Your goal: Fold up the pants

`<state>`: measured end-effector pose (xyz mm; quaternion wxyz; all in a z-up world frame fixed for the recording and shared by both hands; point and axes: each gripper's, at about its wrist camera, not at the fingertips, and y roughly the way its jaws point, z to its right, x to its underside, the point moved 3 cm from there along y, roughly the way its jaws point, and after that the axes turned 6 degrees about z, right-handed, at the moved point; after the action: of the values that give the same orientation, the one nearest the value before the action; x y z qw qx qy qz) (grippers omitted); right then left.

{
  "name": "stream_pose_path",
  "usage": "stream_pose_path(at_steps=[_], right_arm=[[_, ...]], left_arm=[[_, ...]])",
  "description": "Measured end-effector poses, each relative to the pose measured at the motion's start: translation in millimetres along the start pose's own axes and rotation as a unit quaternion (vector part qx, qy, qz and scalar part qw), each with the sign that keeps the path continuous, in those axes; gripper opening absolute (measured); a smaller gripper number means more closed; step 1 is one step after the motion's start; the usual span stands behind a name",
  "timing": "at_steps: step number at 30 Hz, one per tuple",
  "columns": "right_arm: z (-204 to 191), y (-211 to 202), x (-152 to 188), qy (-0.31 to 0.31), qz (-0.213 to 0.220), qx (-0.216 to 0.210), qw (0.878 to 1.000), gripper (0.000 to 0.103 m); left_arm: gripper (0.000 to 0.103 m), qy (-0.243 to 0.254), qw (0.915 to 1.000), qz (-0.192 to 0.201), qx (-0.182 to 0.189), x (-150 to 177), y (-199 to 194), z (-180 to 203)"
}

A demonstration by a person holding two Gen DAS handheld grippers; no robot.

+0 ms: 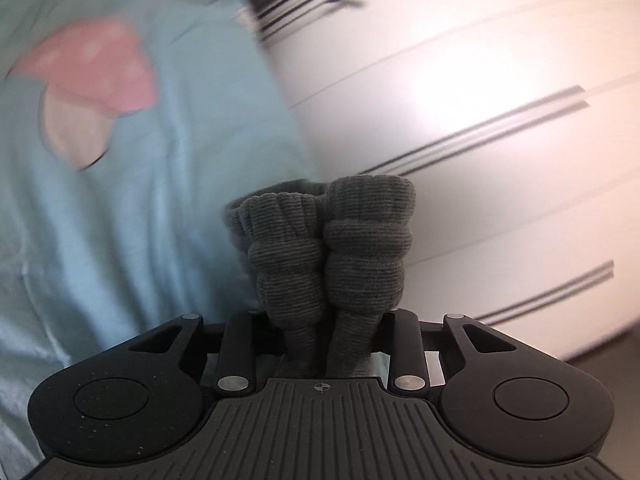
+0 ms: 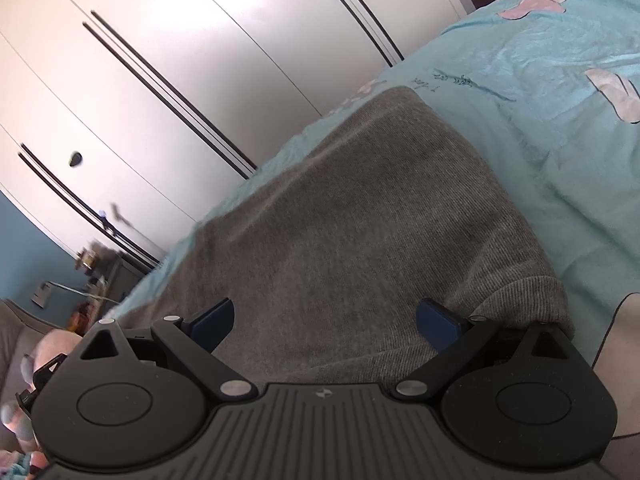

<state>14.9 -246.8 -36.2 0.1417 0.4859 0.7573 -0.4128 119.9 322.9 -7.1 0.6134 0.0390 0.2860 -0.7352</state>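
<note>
Grey knitted pants (image 2: 360, 216) are laid out flat on a bed covered with a light blue sheet (image 2: 540, 128). In the right wrist view they stretch away from the camera as a long, smooth panel, one ribbed cuff (image 2: 528, 300) lying at the near right. The sheet is printed with pink and white shapes and a line of dark handwriting-style script, and is creased around the pants.

In the left wrist view, a bunched ribbed part of the pants (image 1: 332, 248) is seen squeezed between the arms of the left gripper (image 1: 324, 344), the cloth bulging up in two thick rolls above them. The jaws are drawn close together and clamped on the fabric. Behind the bundle the blue sheet (image 1: 120, 200) is blurred, with a pink and cream print on it.

The right gripper (image 2: 324, 324) is held just above the flat pants, its blue-padded fingers (image 2: 436, 328) spread wide apart, with nothing gripped between them.

Beyond the bed, white wardrobe doors (image 2: 180, 60) with dark vertical grooves fill the background. At the far left of the right wrist view a blue wall, a small cluttered cabinet (image 2: 104, 280) and part of the person's hand (image 2: 52, 348) can be made out
</note>
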Motion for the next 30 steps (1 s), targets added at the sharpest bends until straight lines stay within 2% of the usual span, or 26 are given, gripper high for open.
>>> stream_pose_path(at_steps=[3,7,10,13,15,17,19,21,23,25,26,27,28,30], right_arm=[[-4.9,-16.8,-9.0,0.011,0.024,-0.021,0.999,0.098],[-3.6,-45.7,-28.1,0.031,0.067,-0.035,0.997,0.098],[8.5,-65.7,-41.2,0.065,0.094,-0.04,0.993,0.098],[22.9,-82.6,-52.1,0.086,0.115,-0.036,0.989,0.098],[34.3,-91.3,-57.0,0.095,0.127,-0.03,0.987,0.098],[50.4,-96.1,-59.2,0.109,0.145,-0.032,0.983,0.098],[67.0,-92.5,-59.4,0.132,0.148,-0.023,0.98,0.098],[76.7,-87.1,-56.5,0.155,0.14,-0.021,0.978,0.098],[80.5,-83.4,-57.1,0.165,0.137,-0.03,0.976,0.098],[80.4,-83.0,-58.4,0.162,0.141,-0.037,0.976,0.098],[80.7,-82.8,-58.2,0.162,0.141,-0.038,0.976,0.098],[81.4,-82.4,-57.6,0.166,0.138,-0.039,0.976,0.098],[81.9,-82.4,-56.5,0.173,0.135,-0.042,0.975,0.098],[83.4,-79.6,-56.0,0.186,0.129,-0.048,0.973,0.098]], left_arm=[[0.032,0.078,0.9964,0.013,0.03,12.1,-17.3,62.9],[0.032,0.165,0.9816,0.017,0.094,62.8,-47.5,151.7],[0.032,0.208,0.9665,-0.018,0.15,126.3,-49.0,210.0],[0.032,0.256,0.9456,-0.07,0.189,203.0,-39.2,253.1],[0.032,0.296,0.9299,-0.104,0.192,259.3,-24.8,271.0],[0.032,0.349,0.9113,-0.128,0.178,318.0,-9.3,278.3],[0.032,0.387,0.8958,-0.16,0.149,373.0,10.0,274.3],[0.033,0.417,0.8805,-0.199,0.107,414.3,29.7,262.1],[0.036,0.448,0.8619,-0.226,0.072,436.9,46.5,249.7],[0.045,0.479,0.8436,-0.231,0.075,438.3,35.9,245.2],[0.058,0.484,0.8383,-0.236,0.083,430.9,32.3,246.3],[0.072,0.469,0.8405,-0.251,0.1,420.1,26.6,246.6],[0.077,0.436,0.8495,-0.27,0.125,406.3,13.7,239.4],[0.096,0.34,0.8789,-0.291,0.166,377.3,-0.9,234.5]])
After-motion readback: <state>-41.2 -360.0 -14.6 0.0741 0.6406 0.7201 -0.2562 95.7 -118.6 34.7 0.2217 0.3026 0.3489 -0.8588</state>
